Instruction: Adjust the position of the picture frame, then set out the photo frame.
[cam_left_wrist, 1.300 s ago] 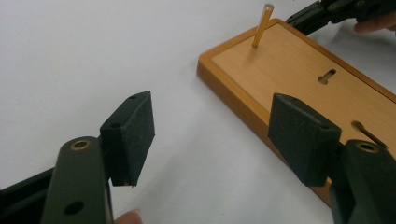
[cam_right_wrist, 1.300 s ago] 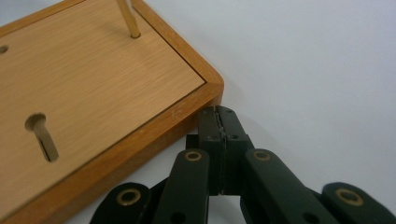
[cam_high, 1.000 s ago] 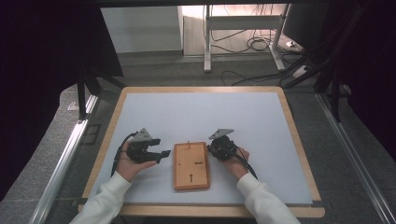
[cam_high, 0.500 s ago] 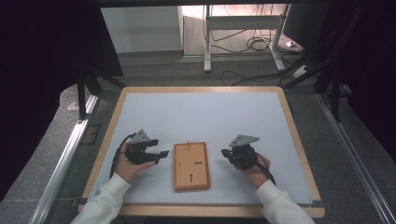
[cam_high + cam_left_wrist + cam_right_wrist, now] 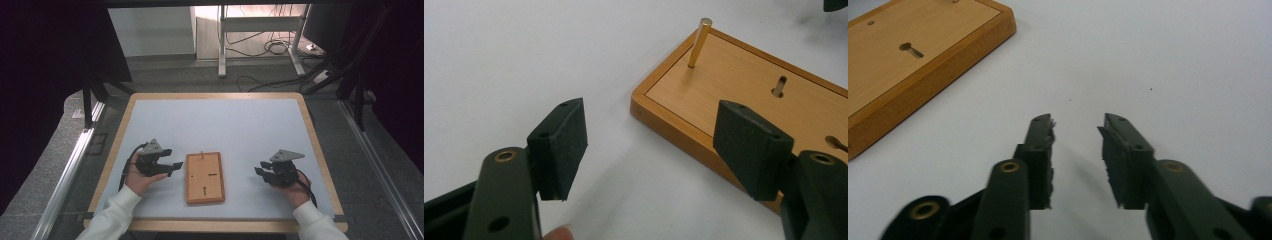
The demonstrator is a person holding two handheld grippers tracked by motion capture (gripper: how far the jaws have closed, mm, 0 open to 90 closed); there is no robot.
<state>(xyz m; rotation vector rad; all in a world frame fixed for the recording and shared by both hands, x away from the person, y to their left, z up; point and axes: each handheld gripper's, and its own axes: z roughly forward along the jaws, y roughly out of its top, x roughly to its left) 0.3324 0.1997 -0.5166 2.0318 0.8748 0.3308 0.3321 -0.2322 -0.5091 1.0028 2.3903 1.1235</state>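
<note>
A flat wooden board (image 5: 205, 177) lies on the white tabletop near its front edge, with a thin brass peg (image 5: 202, 154) upright at its far end and slots in its face. My left gripper (image 5: 174, 168) rests just left of the board and points at it, open, with only tabletop and the board's corner (image 5: 659, 110) between its pads. The peg (image 5: 699, 42) stands beyond them. My right gripper (image 5: 259, 168) sits well right of the board and apart from it. Its jaws (image 5: 1077, 130) have just been opening and hold nothing. The board's edge (image 5: 948, 50) lies off to their left.
The table has a wooden rim (image 5: 215, 95). Behind it are a metal desk frame (image 5: 222, 40) and loose cables (image 5: 272, 47) on the floor. A metal rail (image 5: 75, 160) runs along the table's left side.
My right hand has slid to the right, away from the board's edge, and its jaws have parted. The left hand and the board have stayed put.
</note>
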